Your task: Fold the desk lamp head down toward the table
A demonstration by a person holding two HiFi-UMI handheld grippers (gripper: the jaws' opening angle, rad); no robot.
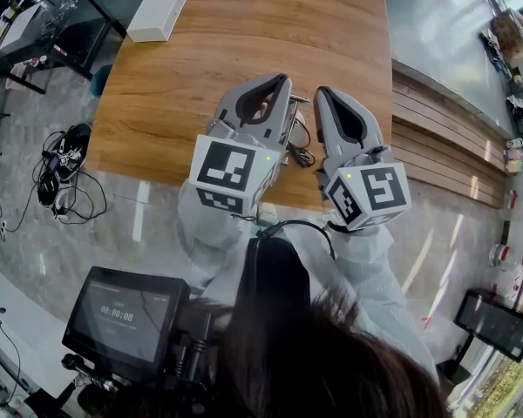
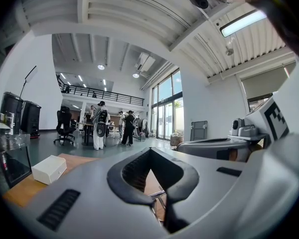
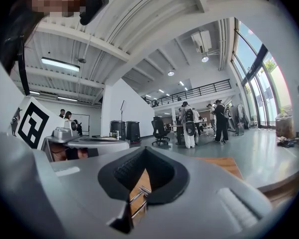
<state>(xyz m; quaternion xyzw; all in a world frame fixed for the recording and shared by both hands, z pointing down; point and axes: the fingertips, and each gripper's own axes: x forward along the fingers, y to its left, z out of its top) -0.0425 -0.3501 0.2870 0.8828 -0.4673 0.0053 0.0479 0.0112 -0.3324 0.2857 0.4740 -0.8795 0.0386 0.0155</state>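
Both grippers hover level and side by side over the near edge of the wooden table. My left gripper is shut with nothing between its jaws, and my right gripper is shut and empty as well. Between and under them lies a small thin metal frame with a black cable. That frame shows through the closed jaws as bare rods. I cannot make out a lamp head in any view. A white box-shaped thing sits at the table's far left corner.
A monitor stands low at the left, near the person's body. Tangled cables lie on the floor left of the table. A stepped wooden bench runs along the right. Several people stand far off in the hall.
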